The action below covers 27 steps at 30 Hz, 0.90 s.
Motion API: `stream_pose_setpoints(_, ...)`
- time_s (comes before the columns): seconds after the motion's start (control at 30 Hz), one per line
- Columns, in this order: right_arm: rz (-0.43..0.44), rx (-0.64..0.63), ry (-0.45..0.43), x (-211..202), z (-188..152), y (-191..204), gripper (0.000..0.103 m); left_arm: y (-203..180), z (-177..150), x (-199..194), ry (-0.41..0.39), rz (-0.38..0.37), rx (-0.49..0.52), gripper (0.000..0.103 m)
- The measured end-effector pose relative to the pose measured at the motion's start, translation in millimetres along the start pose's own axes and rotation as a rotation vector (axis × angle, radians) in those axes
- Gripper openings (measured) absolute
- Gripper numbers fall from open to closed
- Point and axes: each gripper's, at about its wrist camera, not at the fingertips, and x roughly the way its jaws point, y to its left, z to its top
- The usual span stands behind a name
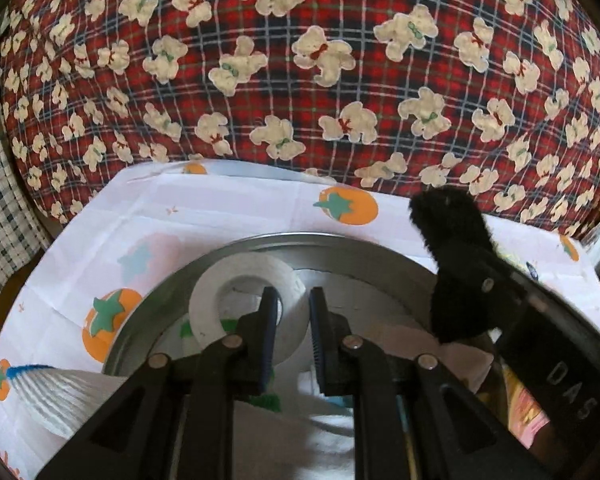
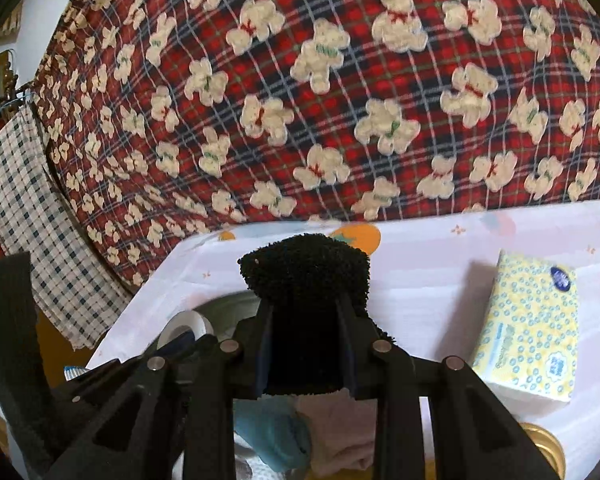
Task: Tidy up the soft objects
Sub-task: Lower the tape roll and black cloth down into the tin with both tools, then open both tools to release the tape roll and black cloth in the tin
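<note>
My right gripper is shut on a black fuzzy sock, which sticks out past the fingertips. The left wrist view shows that same black sock held above the right rim of a round metal tin. My left gripper hangs over the tin with its jaws drawn close and nothing between them. In the tin lie a white tape roll and pale soft cloths. A light blue sock and a pinkish cloth lie below the right gripper. A white ribbed sock lies at the left.
The white tablecloth with orange fruit prints covers the table. A red plaid blanket with bear shapes rises close behind it. A yellow tissue pack lies at the right, with a gold rim near it. A checked cloth hangs at the left.
</note>
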Motion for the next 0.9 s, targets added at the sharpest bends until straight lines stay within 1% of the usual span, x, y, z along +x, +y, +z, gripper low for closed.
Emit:
stream_pose_setpoints(0.07, 0.005, 0.006, 0.024, 4, 0, -1, 0.031, 1, 2, 1, 0.004, 0.014, -0.001, 0.014)
stream_pose_setpoints(0.13, 0.009, 0.011, 0.049, 10, 0, -1, 0.031, 0, 2, 6, 0.028, 0.021, 0.012, 0.014)
stream_pose_setpoints(0.33, 0.008, 0.028, 0.108, 25, -3, -1, 0.031, 4, 5, 23, 0.116, -0.017, -0.018, 0.014)
stream_pose_setpoints(0.57, 0.001, 0.029, 0.122, 31, -3, -1, 0.031, 4, 6, 35, 0.181, -0.029, -0.022, 0.014)
stream_pose_setpoints(0.67, -0.003, 0.034, 0.148, 36, -2, -1, 0.032, 6, 6, 47, 0.239, -0.044, -0.041, 0.015)
stream_pose_setpoints(0.7, 0.003, 0.032, 0.164, 38, -2, -1, 0.034, 7, 6, 51, 0.257, -0.043, -0.047, 0.017)
stream_pose_setpoints(0.73, 0.012, 0.031, 0.179, 40, -3, -1, 0.038, 6, 5, 53, 0.269, -0.037, -0.046, 0.026)
stream_pose_setpoints(0.77, 0.018, 0.033, 0.192, 42, -3, -1, 0.039, 5, 4, 54, 0.276, -0.029, -0.039, 0.033)
stream_pose_setpoints(0.8, 0.02, 0.036, 0.197, 43, -3, -2, 0.044, 2, 3, 54, 0.279, -0.019, -0.027, 0.051)
stream_pose_setpoints(0.83, 0.02, 0.042, 0.205, 43, -3, -2, 0.052, 0, 3, 54, 0.28, -0.016, -0.023, 0.068)
stream_pose_setpoints(0.9, 0.023, 0.064, 0.215, 44, -4, -5, 0.059, -5, 1, 55, 0.286, -0.016, -0.017, 0.077)
